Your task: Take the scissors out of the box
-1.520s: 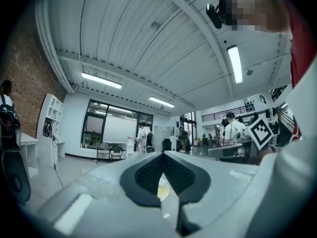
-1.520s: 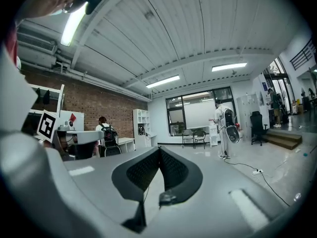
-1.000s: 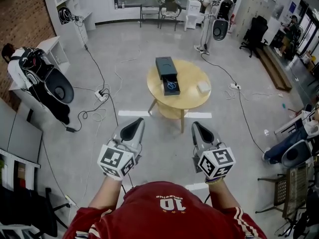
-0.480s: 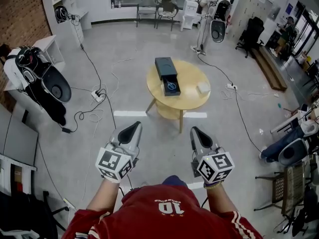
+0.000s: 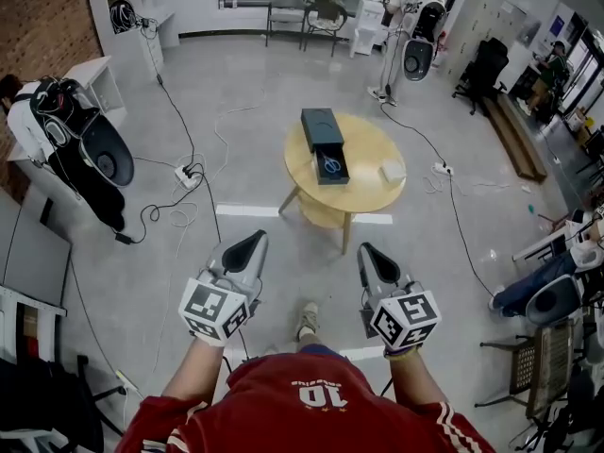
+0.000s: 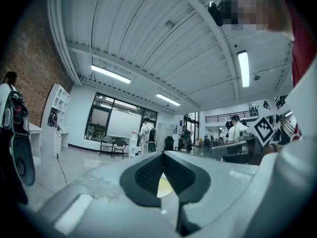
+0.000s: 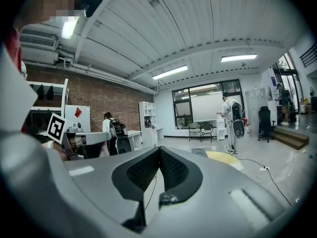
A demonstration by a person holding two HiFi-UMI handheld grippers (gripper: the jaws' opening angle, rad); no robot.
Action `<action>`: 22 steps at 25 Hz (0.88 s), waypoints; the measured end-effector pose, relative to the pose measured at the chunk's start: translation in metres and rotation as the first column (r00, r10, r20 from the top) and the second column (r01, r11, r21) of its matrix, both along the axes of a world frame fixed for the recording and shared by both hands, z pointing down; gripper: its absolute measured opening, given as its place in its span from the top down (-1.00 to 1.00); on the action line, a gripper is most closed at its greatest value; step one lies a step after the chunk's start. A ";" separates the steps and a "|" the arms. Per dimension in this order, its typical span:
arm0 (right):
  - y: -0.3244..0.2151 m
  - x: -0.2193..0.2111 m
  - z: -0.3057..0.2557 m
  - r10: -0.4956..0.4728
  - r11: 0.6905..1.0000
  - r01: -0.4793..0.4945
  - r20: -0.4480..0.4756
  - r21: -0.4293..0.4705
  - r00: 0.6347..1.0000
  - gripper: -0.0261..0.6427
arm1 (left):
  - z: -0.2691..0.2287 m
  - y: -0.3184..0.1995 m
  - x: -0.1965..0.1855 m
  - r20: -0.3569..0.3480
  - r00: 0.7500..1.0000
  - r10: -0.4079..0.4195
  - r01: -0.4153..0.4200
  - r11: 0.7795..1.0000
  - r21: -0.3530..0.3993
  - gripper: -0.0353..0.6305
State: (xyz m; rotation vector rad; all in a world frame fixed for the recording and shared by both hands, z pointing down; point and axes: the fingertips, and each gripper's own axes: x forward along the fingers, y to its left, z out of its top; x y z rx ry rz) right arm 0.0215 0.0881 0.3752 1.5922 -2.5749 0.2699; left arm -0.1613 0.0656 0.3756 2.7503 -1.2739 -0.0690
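Note:
A dark box stands on a round wooden table well ahead of me, its drawer pulled out toward me. Blue-handled scissors lie in the drawer. My left gripper and right gripper are held side by side over the floor, far short of the table. Both are shut and hold nothing. In the left gripper view the pads meet at the tip. The right gripper view shows the same, with the table and the box beyond the right gripper.
A small white object lies on the table's right side. Cables and a power strip run across the floor at left. A white tape line lies before the table. People stand at left and at the back. My shoe shows below.
The view has shifted forward as I step toward the table; a shoe has come into sight under me. Both grippers stay shut and side by side.

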 end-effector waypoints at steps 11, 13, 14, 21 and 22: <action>-0.087 0.012 0.005 -0.051 0.999 0.051 -0.001 0.018 0.999 0.93 | -0.013 -0.077 0.028 0.007 1.000 0.008 -0.008 1.000 0.026 0.88; -0.107 0.015 0.002 -0.064 0.998 0.064 0.000 0.022 0.998 0.93 | -0.022 -0.094 0.038 0.009 1.000 0.020 -0.021 0.999 0.044 0.88; -0.116 0.017 0.000 -0.071 0.997 0.071 0.002 0.025 0.998 0.93 | -0.025 -0.103 0.044 0.007 1.000 0.027 -0.027 0.998 0.050 0.88; -0.168 0.050 0.006 -0.093 0.995 0.093 0.009 0.030 0.996 0.93 | -0.022 -0.156 0.089 0.013 0.999 0.046 -0.047 0.997 0.060 0.88; -0.174 0.055 0.009 -0.096 0.995 0.096 0.013 0.024 0.995 0.93 | -0.021 -0.162 0.096 0.014 0.999 0.046 -0.047 0.997 0.060 0.88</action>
